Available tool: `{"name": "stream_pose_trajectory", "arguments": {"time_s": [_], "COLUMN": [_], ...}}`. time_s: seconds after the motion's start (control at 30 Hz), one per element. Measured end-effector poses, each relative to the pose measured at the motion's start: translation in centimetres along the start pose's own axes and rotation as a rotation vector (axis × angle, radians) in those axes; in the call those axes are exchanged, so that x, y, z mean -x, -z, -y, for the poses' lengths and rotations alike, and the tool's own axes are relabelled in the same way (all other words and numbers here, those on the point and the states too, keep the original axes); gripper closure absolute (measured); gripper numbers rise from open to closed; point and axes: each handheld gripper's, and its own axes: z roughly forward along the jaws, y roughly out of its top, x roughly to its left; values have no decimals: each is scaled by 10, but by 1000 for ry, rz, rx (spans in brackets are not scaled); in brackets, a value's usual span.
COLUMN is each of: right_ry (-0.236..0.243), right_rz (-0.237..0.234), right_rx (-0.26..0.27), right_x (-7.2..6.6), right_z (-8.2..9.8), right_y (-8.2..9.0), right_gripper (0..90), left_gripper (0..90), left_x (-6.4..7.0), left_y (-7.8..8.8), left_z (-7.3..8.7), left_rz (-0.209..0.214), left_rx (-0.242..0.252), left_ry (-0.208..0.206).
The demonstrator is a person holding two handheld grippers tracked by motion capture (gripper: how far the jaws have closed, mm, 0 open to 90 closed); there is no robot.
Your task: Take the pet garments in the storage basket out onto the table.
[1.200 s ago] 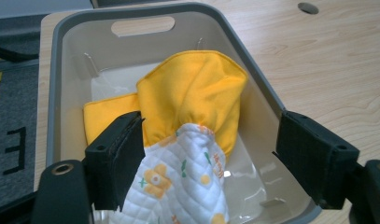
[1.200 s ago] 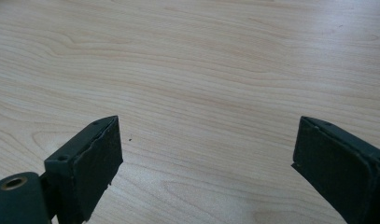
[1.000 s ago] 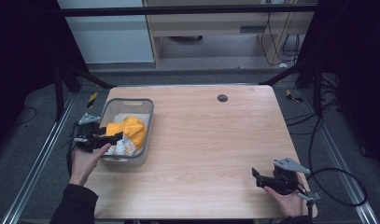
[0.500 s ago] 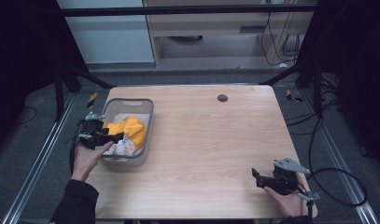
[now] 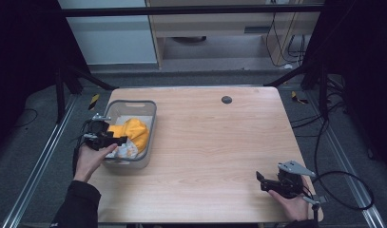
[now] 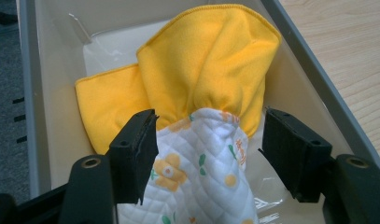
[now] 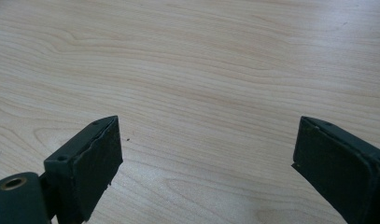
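Dark floor and cable runs ringed a pale wood bench (image 5: pixel 205 142). Grey bin (image 5: pixel 148 124) stood at the bench's 9 o'clock edge, holding a yellow cloth (image 6: pixel 211 60) with a quilted flowered cloth (image 6: pixel 201 163) bunched against it on the near side.

Left gripper (image 5: pixel 116 141) reached over the bin's left wall. Its fingers (image 6: pixel 134 151) had just been closing, with the flowered cloth between them. The left pad sat at the fabric; the right pad stood off it with a gap showing. Not yet a grip.

Right gripper (image 5: pixel 260 180) rested at the bench's 5 o'clock corner, well apart from the bin, fingers (image 7: pixel 87 165) spread wide over bare wood, nothing between.

Handling, as judged: both cloths light, soft, limp; no breakage risk. The quilted one looked thicker and should compress under the pads, giving decent friction. Best hold seemed the gathered neck where the flowered cloth met the yellow at 12 o'clock of the fingers, taken deep enough to catch several layers. A pinch on a single edge might slip or drag the yellow cloth up too, since the two touched. Clear film lining the bin floor could snag.
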Motion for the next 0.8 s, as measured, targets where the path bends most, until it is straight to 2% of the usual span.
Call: {"name": "stream_pose_trajectory", "arguments": {"time_s": [0.8], "right_ry": [7], "right_rz": [-1], "right_rx": [-7], "right_x": [0], "right_z": [0], "right_y": [-1], "right_gripper": [79], "left_gripper": [492], "left_x": [-1], "left_y": [-24], "left_z": [4], "left_rz": [19], "left_rx": [-95], "left_ry": [-5]}}
